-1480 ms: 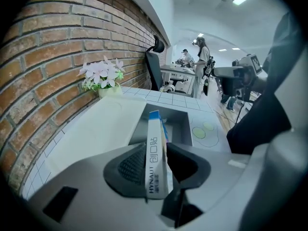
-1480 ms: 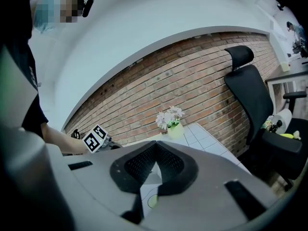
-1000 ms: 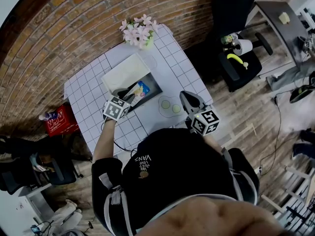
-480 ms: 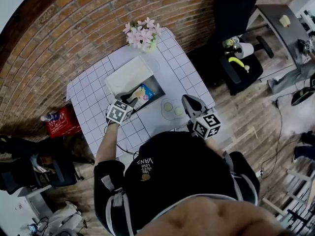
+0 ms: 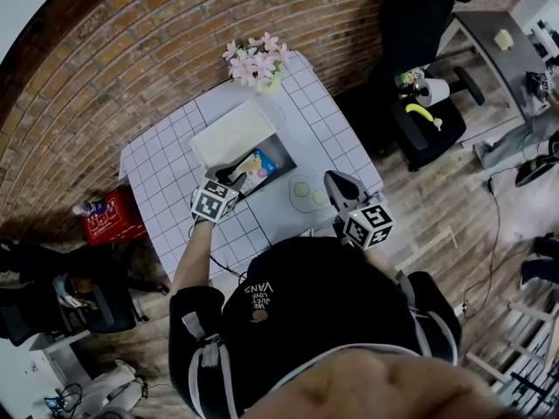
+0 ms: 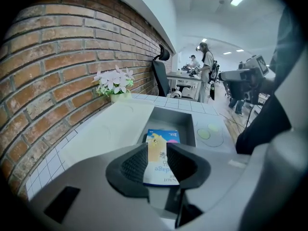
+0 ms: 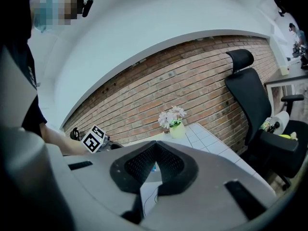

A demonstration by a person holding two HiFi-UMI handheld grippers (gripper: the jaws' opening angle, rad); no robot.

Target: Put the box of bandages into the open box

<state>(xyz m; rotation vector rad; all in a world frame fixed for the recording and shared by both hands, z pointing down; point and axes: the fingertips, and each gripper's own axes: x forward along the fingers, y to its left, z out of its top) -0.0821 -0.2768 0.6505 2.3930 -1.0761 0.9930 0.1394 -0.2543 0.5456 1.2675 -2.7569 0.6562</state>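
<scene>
- Two jaws of the left gripper point(image 6: 157, 160) pinch the bandage box point(image 6: 162, 139) by its long sides; its far end reaches into the open box point(image 6: 179, 121).
- Probably light, stiff card with a slick print: hold it mid-length and gently, or its walls may cave.
- Right gripper point(image 7: 154, 163): jaws together, empty, held aside.

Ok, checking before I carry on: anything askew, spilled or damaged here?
Nothing stands out. The bandage box is held straight in the left gripper, pointing into the open box; the flowers stand upright.
</scene>
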